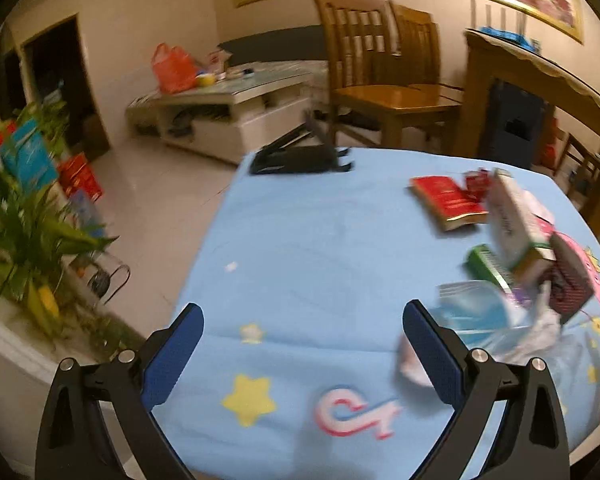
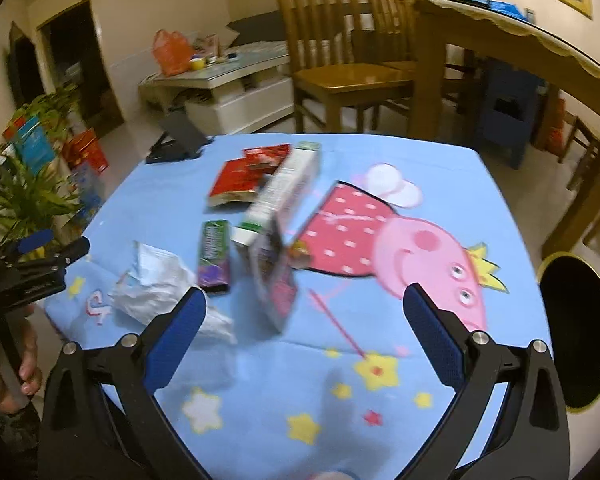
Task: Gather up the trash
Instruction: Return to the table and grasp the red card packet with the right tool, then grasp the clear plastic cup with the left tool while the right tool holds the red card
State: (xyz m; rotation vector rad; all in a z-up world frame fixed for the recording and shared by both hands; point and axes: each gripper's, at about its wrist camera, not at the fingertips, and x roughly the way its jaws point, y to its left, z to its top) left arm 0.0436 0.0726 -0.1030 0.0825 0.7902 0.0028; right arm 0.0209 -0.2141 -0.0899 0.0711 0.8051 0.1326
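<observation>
Looking ahead of my spread, empty left tongs (image 1: 302,354) and right tongs (image 2: 304,334), I see wrappers (image 2: 214,256) and boxes (image 2: 286,188) all waiting on the counter (image 2: 440,168); bin (image 2: 576,332) is off right.

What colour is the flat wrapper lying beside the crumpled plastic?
Green wrapper with a purple lower end; clearest in the right wrist view.

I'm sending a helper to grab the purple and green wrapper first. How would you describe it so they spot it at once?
Start at the blue cartoon tablecloth with the big pink pig print. Left of the pig lies a cluster of trash; the purple and green wrapper lies flat at its near-left side, between the crumpled white plastic and the white carton. It is the only dark purple, narrow bar-shaped pack there.
</observation>
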